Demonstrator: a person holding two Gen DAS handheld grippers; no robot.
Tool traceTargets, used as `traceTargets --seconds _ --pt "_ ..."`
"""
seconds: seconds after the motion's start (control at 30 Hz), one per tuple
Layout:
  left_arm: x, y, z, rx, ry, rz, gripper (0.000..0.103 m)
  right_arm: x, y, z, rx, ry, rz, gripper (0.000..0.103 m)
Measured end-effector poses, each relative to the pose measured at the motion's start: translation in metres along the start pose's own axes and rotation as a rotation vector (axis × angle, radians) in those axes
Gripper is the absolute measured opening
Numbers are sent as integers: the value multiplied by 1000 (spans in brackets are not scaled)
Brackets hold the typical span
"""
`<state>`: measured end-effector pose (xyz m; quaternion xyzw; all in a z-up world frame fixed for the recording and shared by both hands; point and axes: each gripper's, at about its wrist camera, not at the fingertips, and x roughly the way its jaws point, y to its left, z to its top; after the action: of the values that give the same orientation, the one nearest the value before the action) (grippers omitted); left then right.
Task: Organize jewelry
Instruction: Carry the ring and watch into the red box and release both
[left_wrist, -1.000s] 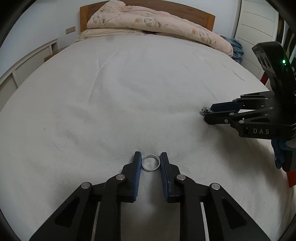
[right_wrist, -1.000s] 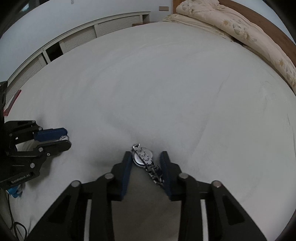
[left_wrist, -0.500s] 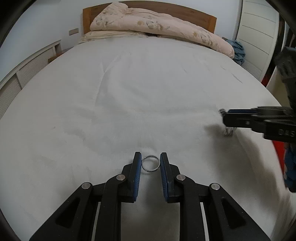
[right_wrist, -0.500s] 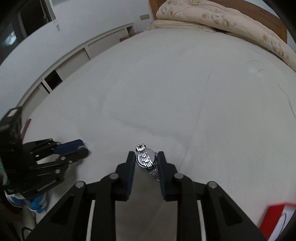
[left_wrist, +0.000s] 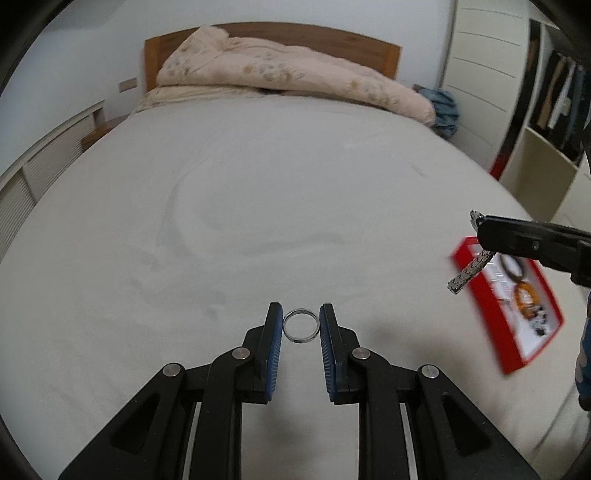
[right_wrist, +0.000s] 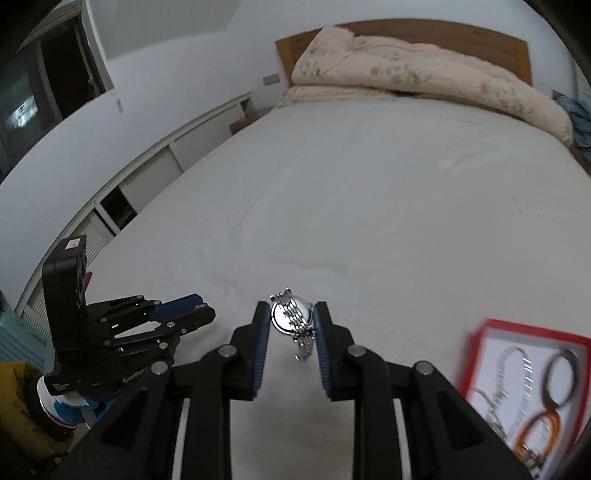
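Observation:
My left gripper (left_wrist: 301, 325) is shut on a thin silver ring (left_wrist: 301, 326), held above the white bed sheet (left_wrist: 258, 206). My right gripper (right_wrist: 290, 325) is shut on a silver watch (right_wrist: 292, 318); its metal band hangs down between the pads. In the left wrist view the right gripper (left_wrist: 480, 225) hangs at the right with the watch band (left_wrist: 469, 271) dangling over a red jewelry box (left_wrist: 511, 354). The right wrist view shows the same box (right_wrist: 480, 345) at lower right, with bracelets and chains inside, and the left gripper (right_wrist: 201, 314) at lower left.
A folded beige quilt (left_wrist: 295, 81) lies against the wooden headboard (left_wrist: 332, 40) at the far end. White louvred cabinets (right_wrist: 155, 166) run along the left side of the bed. A wardrobe and open shelves (left_wrist: 546, 122) stand at the right.
Both grippers have risen off the sheet with their items. The right gripper swung and rolled toward the red box, which has come into view in both cameras.

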<state>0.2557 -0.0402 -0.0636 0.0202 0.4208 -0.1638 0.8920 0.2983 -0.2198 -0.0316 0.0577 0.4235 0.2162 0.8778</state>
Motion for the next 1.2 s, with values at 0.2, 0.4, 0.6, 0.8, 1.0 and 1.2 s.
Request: traceTargets --seconds 0.2,0.4,0.6,0.8,1.0,1.2 --pt "-8 -64 17 42 -14 -91 20 -66 -40 -23 49 -31 -90 22" --pt "13 -136 30 91 10 -186 20 -105 -106 -51 100 -12 -210 22" --pt "52 -202 38 160 66 -239 20 -106 -178 -71 175 17 -279 22" --pt "99 -239 36 194 128 -204 20 -84 -225 -78 236 50 -277 23" --pt "125 -251 30 234 166 -192 20 -61 -245 -85 264 79 -283 23" --pt "142 -258 20 265 199 -163 20 -43 -251 -91 277 116 -298 22"
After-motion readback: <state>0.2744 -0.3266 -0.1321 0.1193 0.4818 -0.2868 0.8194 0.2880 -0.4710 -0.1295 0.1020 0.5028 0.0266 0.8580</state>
